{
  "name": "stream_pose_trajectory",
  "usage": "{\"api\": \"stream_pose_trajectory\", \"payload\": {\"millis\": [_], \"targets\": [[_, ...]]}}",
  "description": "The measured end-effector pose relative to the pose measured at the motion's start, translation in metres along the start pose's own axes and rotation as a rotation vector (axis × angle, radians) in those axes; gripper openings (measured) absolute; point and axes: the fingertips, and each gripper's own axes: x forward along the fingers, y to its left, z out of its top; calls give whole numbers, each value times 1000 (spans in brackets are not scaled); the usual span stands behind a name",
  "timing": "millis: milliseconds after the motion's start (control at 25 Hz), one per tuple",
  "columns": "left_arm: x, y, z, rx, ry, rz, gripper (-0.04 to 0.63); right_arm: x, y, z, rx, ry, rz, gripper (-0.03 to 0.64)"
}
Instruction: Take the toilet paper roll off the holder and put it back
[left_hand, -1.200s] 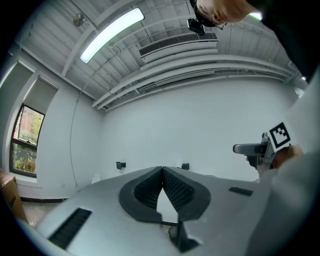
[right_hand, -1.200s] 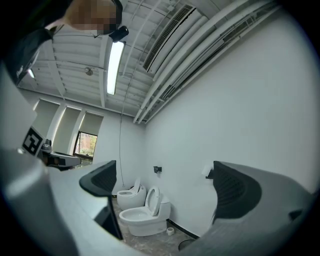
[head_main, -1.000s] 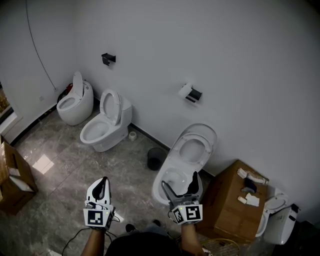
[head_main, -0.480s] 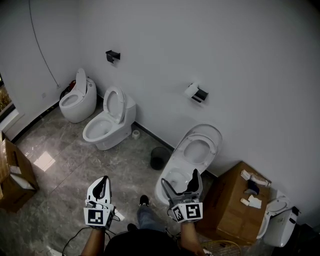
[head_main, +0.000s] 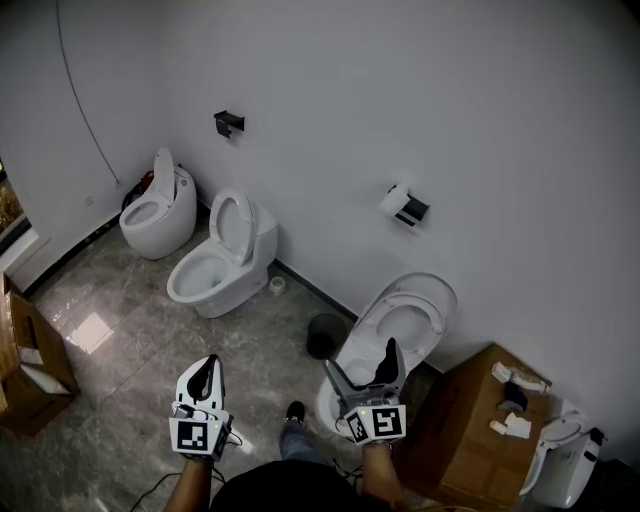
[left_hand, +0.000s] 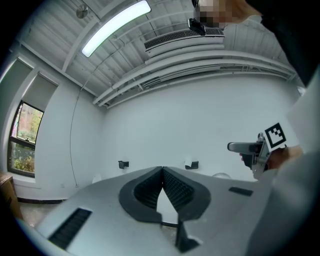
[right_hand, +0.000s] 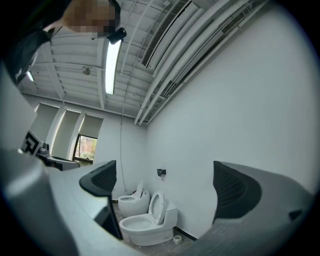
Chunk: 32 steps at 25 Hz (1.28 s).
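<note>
Two grippers are held low over the floor, well apart from the wall. The left gripper (head_main: 206, 365) is seen with jaws pressed together, nothing between them. The right gripper (head_main: 360, 362) is seen with jaws spread wide, empty.

The toilet paper roll (head_main: 397, 199) is seated on the black holder (head_main: 414, 210), high on the wall above the nearest toilet (head_main: 400, 320).

The roll is judged light, soft and easily crushed, with a loose sheet likely to unwind. A gentle hold across the outer paper is advised. Which end of the bar is open cannot be told.

Reach is hemmed in by the toilet bowl under the holder and the cardboard box (head_main: 465, 420) just beside it. Open floor is left on the other side. A second holder (head_main: 229, 123), further along the wall, appears bare.
</note>
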Motion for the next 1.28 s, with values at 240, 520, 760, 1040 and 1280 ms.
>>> {"api": "stream_pose_trajectory", "payload": {"millis": [240, 520, 760, 1040, 1280], "targets": [[71, 16, -2, 2, 3, -6, 3, 65, -29, -11, -5, 3, -7, 580], [157, 23, 5, 0, -14, -19, 3, 131, -81, -21, -5, 11, -47, 580], [226, 17, 0, -18, 9, -50, 3, 172, -125, -29, -17, 17, -87, 580], [303, -17, -14, 16, -35, -127, 3, 188, -182, -33, -38, 13, -149, 580], [349, -56, -5, 8, -30, -201, 3, 190, -226, -37, -19, 12, -210, 580]]}}
